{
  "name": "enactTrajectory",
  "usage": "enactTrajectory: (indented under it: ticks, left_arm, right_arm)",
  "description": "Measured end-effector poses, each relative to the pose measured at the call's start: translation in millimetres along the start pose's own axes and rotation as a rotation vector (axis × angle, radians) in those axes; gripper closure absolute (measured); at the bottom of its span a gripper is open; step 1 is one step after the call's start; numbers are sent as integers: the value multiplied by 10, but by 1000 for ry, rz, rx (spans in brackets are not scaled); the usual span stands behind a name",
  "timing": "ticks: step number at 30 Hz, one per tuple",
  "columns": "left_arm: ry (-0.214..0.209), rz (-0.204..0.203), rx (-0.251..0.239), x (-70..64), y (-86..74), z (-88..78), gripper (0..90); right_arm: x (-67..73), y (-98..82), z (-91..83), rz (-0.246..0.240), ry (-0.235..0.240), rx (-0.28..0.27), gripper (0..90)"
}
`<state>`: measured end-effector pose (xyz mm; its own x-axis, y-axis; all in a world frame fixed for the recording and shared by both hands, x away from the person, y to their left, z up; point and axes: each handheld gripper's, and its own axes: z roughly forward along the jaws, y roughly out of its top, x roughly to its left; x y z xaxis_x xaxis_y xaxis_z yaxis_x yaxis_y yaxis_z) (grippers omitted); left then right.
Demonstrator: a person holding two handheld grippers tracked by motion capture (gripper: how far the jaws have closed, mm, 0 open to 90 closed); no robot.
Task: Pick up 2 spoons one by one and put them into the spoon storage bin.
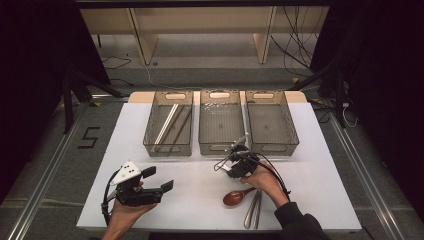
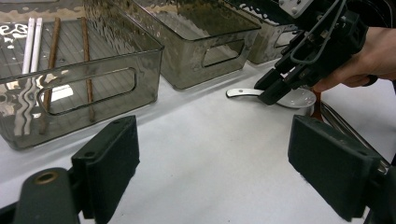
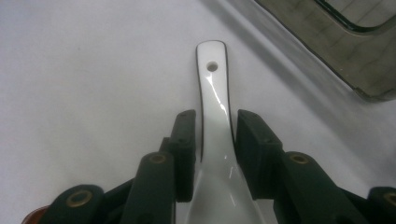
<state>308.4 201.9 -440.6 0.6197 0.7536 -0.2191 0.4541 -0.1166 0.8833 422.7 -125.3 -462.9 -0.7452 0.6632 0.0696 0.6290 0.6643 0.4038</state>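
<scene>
Left tongs (image 1: 161, 180) rest low on the tabletop (image 1: 200, 200), jaws wide and empty. Right tongs (image 3: 210, 140) straddle the white spoon's (image 3: 215, 121) handle, which lies flat before the middle bin (image 1: 220, 125); pads near, contact uncertain. Recommend closing squarely mid-handle, then lifting level.

White spoon's bowl (image 3: 224, 200) cut off at the bottom edge, perhaps partly hidden behind the fingers (image 3: 184, 154).

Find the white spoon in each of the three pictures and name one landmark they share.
High view: white spoon hidden under the right gripper, centre.
Left gripper view: white spoon upper right, beneath that gripper.
Right gripper view: centre, handle between the jaws.
Shared landmark: middle bin.
</scene>
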Motion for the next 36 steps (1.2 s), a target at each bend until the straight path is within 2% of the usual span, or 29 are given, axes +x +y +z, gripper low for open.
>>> enactTrajectory:
  ticks: [10, 19, 22, 32, 36]
  left_arm:
    - [1, 2, 0, -4, 1, -2, 160]
    - [4, 6, 2, 0, 2, -7, 161]
    - [4, 6, 0, 2, 2, -10, 161]
    - [6, 8, -5, 2, 4, -15, 162]
    - [7, 7, -5, 2, 3, -15, 162]
  right_arm:
    - [40, 39, 21, -36, -43, 34, 723]
    - [46, 90, 26, -53, -40, 69, 736]
    - [63, 98, 28, -69, -53, 72, 740]
    - [44, 86, -33, -82, -13, 65, 746]
    - [46, 87, -51, -72, -9, 52, 747]
